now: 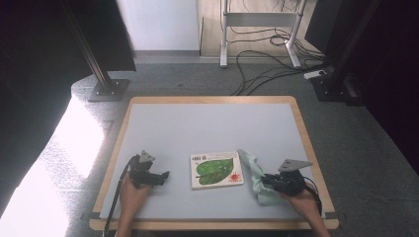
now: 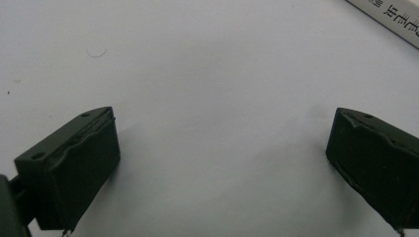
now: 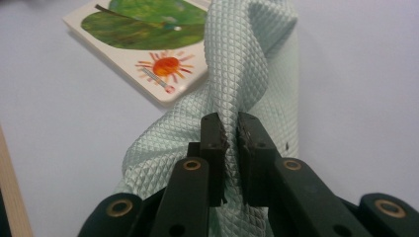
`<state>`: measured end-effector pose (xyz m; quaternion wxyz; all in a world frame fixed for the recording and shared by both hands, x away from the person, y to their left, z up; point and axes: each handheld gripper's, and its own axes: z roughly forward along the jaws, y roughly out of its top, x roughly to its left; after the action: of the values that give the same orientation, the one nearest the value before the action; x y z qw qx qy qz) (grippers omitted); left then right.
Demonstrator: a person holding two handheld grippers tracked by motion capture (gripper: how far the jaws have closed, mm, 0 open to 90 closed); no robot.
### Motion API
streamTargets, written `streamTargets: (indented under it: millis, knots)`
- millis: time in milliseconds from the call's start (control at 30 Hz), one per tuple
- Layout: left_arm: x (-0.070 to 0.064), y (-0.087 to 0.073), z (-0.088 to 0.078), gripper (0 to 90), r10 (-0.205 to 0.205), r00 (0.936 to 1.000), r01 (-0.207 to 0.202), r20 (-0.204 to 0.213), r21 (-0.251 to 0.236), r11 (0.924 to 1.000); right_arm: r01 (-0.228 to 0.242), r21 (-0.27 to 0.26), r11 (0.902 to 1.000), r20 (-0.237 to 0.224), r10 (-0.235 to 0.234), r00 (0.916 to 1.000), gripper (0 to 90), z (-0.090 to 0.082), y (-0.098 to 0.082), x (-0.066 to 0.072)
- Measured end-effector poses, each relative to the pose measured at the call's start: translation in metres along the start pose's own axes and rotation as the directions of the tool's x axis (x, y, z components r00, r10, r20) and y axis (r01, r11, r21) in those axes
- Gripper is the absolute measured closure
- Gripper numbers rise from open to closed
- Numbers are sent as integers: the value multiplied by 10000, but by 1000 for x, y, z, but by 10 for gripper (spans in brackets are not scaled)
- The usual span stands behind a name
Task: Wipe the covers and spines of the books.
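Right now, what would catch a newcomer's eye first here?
Probably the picture book with its green leaf and red sun, lying near the table's front middle. Just right of it, the right gripper pinches a pale green cloth between its fingers, while the left gripper rests open on bare surface.

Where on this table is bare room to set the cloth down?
The whole far half of the mat beyond the picture book is bare, as is the strip between book and left gripper. Crowded: the right side, where the cloth adjoins the book.
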<state>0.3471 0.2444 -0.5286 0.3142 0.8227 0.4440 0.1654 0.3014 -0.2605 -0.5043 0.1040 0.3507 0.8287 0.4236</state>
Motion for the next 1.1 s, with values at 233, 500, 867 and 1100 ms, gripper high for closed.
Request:
streamTargets:
  millis: [233,500,867,1100]
  knots:
    - [0,0,0,0,1,10000,-1,-1,1,10000,-511,-7,9987,938,509,9943,807,-36,-20,-18]
    - [0,0,0,0,-3,10000,3,-2,0,10000,-1022,131,9947,1699,985,9805,802,-59,-44,-32]
    - [0,0,0,0,-6,10000,6,-3,1,10000,-887,735,9933,1915,732,9788,597,-50,-48,-31]
    - [0,0,0,0,-17,10000,17,-3,4,10000,-627,112,9980,1970,593,9786,364,-54,-31,-27]
